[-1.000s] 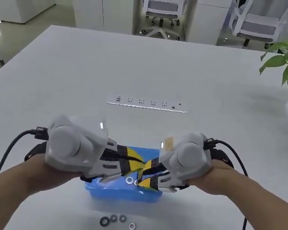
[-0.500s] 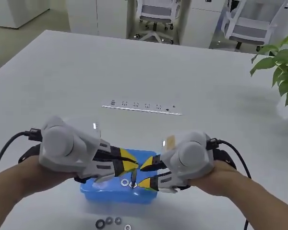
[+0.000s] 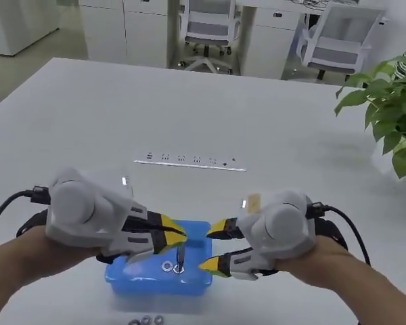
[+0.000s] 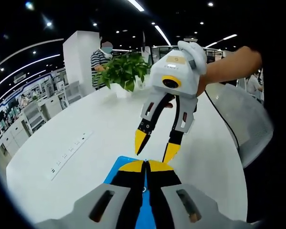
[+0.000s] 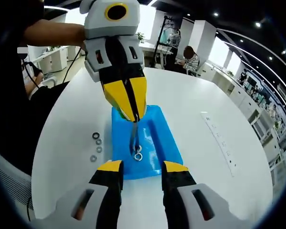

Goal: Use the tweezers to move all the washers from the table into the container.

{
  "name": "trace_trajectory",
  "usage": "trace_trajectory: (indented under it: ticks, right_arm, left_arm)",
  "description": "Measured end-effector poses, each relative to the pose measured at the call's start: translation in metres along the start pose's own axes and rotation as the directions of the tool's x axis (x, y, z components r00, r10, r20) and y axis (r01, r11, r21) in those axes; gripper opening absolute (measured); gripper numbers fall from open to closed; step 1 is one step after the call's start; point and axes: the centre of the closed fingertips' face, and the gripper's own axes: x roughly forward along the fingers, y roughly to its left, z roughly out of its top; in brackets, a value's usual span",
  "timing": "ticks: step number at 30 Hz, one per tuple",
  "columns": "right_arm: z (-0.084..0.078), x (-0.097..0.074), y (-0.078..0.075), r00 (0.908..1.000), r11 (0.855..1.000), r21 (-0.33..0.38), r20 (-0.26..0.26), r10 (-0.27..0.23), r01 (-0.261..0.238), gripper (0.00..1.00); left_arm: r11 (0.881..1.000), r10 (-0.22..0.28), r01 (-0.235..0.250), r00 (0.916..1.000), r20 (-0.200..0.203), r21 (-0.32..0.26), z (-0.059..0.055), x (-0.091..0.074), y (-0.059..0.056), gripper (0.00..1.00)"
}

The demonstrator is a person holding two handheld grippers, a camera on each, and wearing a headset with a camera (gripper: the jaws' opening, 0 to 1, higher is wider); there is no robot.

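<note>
My left gripper (image 3: pixel 178 236) is shut on thin dark tweezers (image 3: pixel 181 256) that point down into the blue container (image 3: pixel 137 279). In the right gripper view the tweezers (image 5: pixel 133 136) hang from the left gripper (image 5: pixel 132 114), their tips just above the washers (image 5: pixel 138 156) lying in the container (image 5: pixel 159 136). My right gripper (image 3: pixel 210 249) stands open with nothing between its fingers, beside the container's right end; its own view has the jaws (image 5: pixel 142 167) spread over the near rim. Several loose washers (image 5: pixel 96 146) lie on the table beside the container, at the head view's bottom edge (image 3: pixel 146 320).
A white power strip (image 3: pixel 189 161) is set into the table beyond the container. A potted green plant (image 3: pixel 386 115) stands at the right edge. Office chairs (image 3: pixel 206 27) stand past the far side. Cables trail from both grippers.
The head camera has tilted up. The two grippers have drawn slightly apart over the container, and the tweezers now show pointing down over the washers inside it.
</note>
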Motion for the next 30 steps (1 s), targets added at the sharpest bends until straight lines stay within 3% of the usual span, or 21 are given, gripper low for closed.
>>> trace_trajectory:
  ticks: [11,30]
  right_arm:
    - [0.001,-0.016,0.009,0.9989,0.998,0.059,0.028,-0.036,0.035,0.45]
    - [-0.006,-0.025,0.039,0.9968,0.984,0.175,0.074,-0.029,0.015,0.7]
  left_arm:
    - [1.0,0.016,-0.016,0.9995,-0.026,0.019,0.007,-0.011,-0.006,0.05]
    - [0.998,0.059,-0.059,0.9975,-0.039,-0.002,0.028,-0.03,-0.011,0.05]
